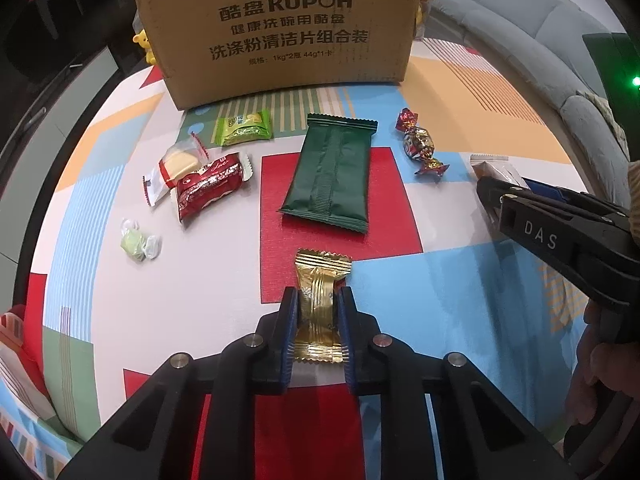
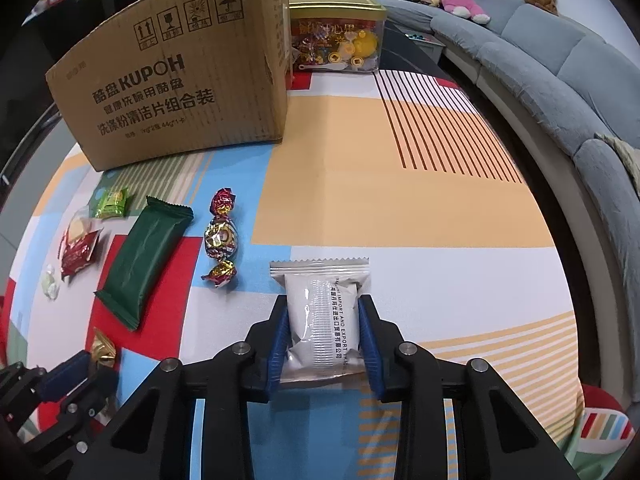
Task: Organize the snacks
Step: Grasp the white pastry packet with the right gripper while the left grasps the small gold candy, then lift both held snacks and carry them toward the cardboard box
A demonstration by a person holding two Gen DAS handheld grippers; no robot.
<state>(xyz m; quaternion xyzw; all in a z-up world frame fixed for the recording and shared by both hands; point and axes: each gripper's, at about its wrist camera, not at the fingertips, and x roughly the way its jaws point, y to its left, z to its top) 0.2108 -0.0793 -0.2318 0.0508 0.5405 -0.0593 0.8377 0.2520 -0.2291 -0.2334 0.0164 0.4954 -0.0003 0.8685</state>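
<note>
My left gripper [image 1: 318,294] is shut on a gold foil snack [image 1: 320,300] low over the table; it also shows in the right wrist view [image 2: 102,350]. My right gripper [image 2: 323,302] is shut on a silver-white packet [image 2: 322,316]. Loose snacks lie on the patterned cloth: a dark green pack [image 1: 330,172], a red pack [image 1: 210,188], a green pack [image 1: 244,127], a clear-wrapped biscuit [image 1: 176,166], a pale green candy [image 1: 138,242] and a twist-wrapped foil candy [image 1: 420,144]. A cardboard box [image 1: 280,28] stands behind them.
A gold-lidded clear candy tub [image 2: 340,36] stands right of the box. A grey sofa [image 2: 540,64] with plush toys curves round the table's far and right side. A yellow toy [image 1: 145,42] sits left of the box.
</note>
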